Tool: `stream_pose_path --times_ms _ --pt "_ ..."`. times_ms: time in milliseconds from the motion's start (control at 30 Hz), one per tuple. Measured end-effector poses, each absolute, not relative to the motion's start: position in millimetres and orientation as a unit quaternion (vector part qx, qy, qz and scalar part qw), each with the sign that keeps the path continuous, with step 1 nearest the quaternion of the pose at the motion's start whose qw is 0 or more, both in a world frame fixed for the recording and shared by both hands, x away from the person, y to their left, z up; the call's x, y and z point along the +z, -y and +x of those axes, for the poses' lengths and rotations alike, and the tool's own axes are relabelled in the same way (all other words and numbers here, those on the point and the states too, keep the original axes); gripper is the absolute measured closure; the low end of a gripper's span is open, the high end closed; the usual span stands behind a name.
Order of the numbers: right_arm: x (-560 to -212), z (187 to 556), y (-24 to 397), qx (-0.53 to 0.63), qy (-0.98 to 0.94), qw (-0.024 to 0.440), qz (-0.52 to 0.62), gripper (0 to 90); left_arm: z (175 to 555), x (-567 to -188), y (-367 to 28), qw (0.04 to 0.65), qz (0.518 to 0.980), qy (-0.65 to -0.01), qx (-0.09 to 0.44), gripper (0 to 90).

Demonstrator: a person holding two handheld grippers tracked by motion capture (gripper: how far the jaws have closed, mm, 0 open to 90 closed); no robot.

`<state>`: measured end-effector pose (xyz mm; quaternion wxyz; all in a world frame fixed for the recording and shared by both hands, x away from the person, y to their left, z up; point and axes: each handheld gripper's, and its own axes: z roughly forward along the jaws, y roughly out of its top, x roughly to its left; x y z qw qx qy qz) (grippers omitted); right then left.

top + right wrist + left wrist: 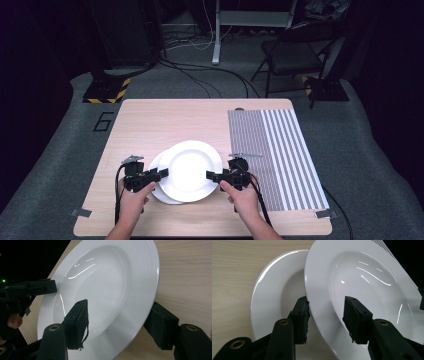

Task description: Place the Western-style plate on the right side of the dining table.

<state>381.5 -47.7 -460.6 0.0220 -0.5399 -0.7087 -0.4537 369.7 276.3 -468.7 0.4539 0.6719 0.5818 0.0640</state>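
on the table, a glossy white plate (190, 170) overlaps another plate (159, 187).

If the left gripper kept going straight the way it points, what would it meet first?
Probably the rim of the upper white ceramic plate, already between the jaws of the left gripper; the second white plate lies beneath.

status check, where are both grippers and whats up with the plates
Left gripper and right gripper open, jaws straddling opposite rims of the upper plate. It overlaps the lower plate. Striped mat to the right, nothing blocking.
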Motion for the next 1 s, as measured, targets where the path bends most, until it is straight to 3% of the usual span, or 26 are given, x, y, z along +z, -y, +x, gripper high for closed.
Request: stream_pose_path --times_ms 1000 --pt "-454.8 373.9 62.3 -0.465 0.686 0.017 -0.56 37.4 374.6 -458.6 -259.5 0.458 0.678 -0.572 0.062 55.6"
